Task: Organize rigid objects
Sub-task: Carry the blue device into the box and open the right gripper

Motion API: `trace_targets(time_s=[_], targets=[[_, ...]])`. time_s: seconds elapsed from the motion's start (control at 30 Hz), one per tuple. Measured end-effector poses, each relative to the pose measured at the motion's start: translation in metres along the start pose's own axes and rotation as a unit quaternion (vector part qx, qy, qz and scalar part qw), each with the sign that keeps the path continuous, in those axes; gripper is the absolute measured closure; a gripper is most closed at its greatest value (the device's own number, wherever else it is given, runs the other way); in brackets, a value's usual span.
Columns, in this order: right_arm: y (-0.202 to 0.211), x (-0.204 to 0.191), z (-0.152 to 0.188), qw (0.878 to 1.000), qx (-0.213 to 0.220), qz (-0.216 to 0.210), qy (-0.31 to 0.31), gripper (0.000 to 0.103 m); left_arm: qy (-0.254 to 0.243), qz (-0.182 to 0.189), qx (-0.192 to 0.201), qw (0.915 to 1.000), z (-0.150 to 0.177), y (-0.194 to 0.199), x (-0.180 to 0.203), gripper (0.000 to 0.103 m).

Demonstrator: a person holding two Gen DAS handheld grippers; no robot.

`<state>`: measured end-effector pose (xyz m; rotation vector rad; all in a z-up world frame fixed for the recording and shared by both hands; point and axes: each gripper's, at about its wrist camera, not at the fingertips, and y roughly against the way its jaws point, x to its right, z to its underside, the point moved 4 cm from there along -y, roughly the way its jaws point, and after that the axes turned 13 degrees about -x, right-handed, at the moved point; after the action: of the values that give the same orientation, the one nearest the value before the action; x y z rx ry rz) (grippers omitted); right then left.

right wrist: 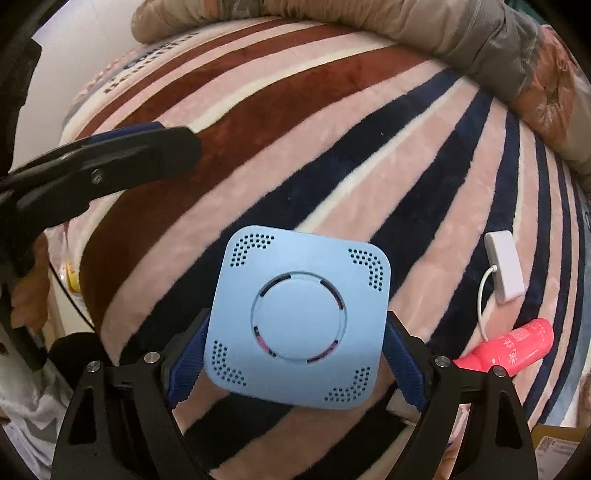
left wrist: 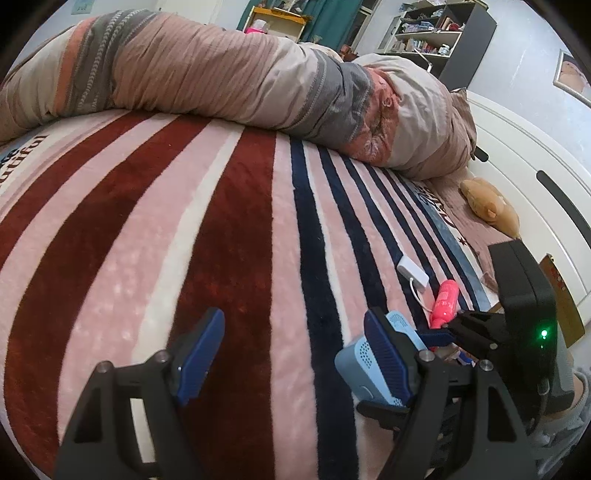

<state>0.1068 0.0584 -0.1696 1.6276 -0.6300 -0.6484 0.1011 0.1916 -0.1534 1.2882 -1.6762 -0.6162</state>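
Note:
A light blue square box with perforated corners and a round centre (right wrist: 297, 319) is held between the pads of my right gripper (right wrist: 295, 363), just above the striped blanket. It also shows in the left wrist view (left wrist: 373, 360), partly behind my left finger. My left gripper (left wrist: 293, 350) is open and empty, low over the blanket to the left of the box; one of its fingers (right wrist: 147, 151) shows in the right wrist view. A pink bottle (right wrist: 517, 345) and a white charger with a cable (right wrist: 504, 266) lie on the blanket to the right.
A rolled duvet (left wrist: 221, 74) lies across the far side of the bed. A tan plush toy (left wrist: 487, 206) lies by the white headboard (left wrist: 535, 147). A cardboard box (left wrist: 561, 295) stands at the right edge. Shelves (left wrist: 436, 33) stand in the background.

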Motion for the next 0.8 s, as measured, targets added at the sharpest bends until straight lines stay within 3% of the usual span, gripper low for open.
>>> trace_targets(time_s=[0.23, 0.3, 0.43, 0.7, 0.77, 0.8], targets=[[0.053, 0.000, 0.018, 0.996, 0.088, 0.013, 0.014, 0.023, -0.034, 0.097, 0.003, 0.9947, 0.001, 0.008, 0.025, 0.028], [0.074, -0.001, 0.028, 0.992, 0.119, 0.025, 0.019, 0.023, -0.057, 0.152, 0.011, 0.9867, 0.000, 0.016, 0.044, 0.028], [0.119, 0.000, 0.058, 0.982, 0.183, 0.036, 0.018, 0.023, -0.077, 0.223, 0.021, 0.9716, -0.003, 0.035, 0.079, 0.028], [0.199, 0.019, 0.117, 0.948, 0.316, 0.038, 0.001, 0.023, -0.119, 0.317, -0.004, 0.9410, -0.016, 0.064, 0.174, 0.028], [0.214, 0.030, 0.136, 0.940, 0.339, 0.039, -0.008, 0.023, -0.135, 0.324, -0.001, 0.9364, -0.021, 0.073, 0.204, 0.032], [0.219, 0.032, 0.146, 0.937, 0.346, 0.041, -0.012, 0.023, -0.144, 0.321, 0.000, 0.9359, -0.023, 0.077, 0.218, 0.040]])
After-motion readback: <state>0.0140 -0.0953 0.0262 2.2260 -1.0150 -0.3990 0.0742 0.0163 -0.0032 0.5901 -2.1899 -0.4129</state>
